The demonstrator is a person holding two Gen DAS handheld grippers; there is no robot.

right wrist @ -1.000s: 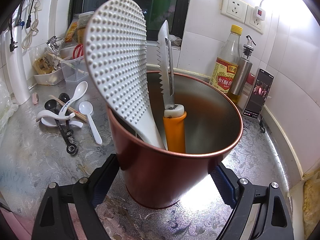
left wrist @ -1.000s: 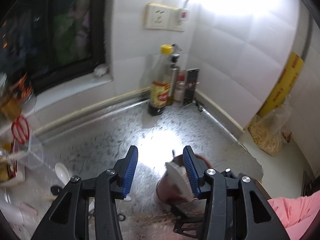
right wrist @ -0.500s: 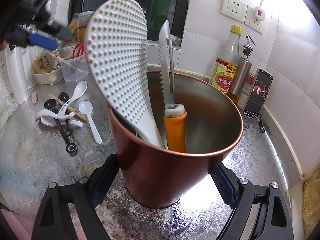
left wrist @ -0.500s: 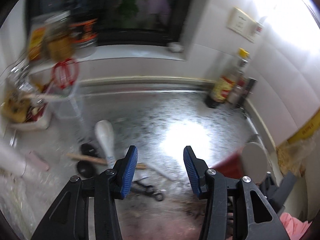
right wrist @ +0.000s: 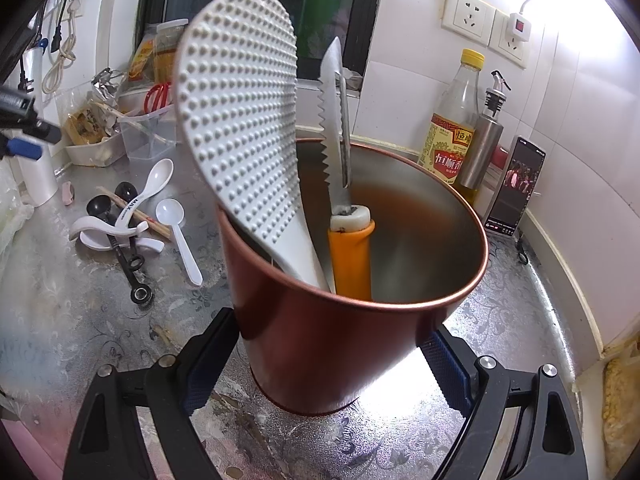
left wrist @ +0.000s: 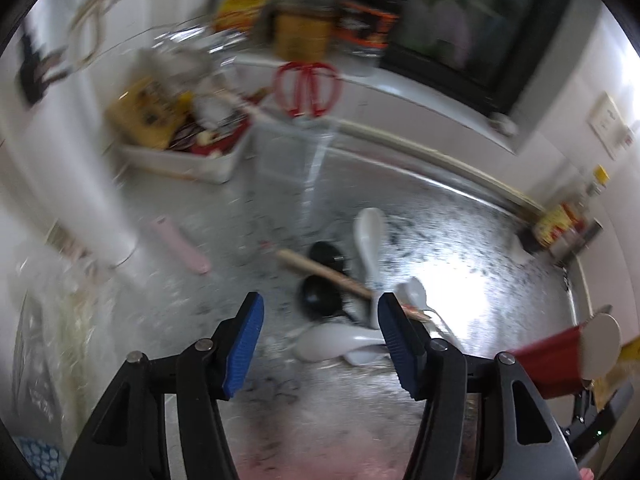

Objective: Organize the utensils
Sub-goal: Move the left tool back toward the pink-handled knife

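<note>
My right gripper point(right wrist: 324, 364) is shut on a copper-red metal cup point(right wrist: 344, 344) that stands on the counter. In the cup lean a white dimpled rice paddle point(right wrist: 240, 128) and a serrated knife with an orange handle point(right wrist: 352, 256). A heap of loose utensils lies on the counter: white spoons point(left wrist: 370, 236), black measuring spoons point(left wrist: 320, 300) and a wooden chopstick point(left wrist: 324, 272). My left gripper point(left wrist: 320, 344) hovers above this heap, its jaws opening with nothing between them. The same heap point(right wrist: 124, 220) shows left of the cup in the right wrist view, where the left gripper point(right wrist: 24, 128) shows at the left edge.
A white tray of clutter point(left wrist: 180, 148), a clear tub with red scissors point(left wrist: 308, 88) and a white cylinder point(left wrist: 92, 216) stand at the back left. A vinegar bottle point(right wrist: 452, 128), steel oil dispenser point(right wrist: 486, 144) and phone point(right wrist: 516, 188) line the tiled wall. A pink item point(left wrist: 180, 244) lies nearby.
My left gripper has swung left away from the cup and down over the heap of spoons, rolling as it went, and its jaws have widened. The right gripper and cup have stayed still.
</note>
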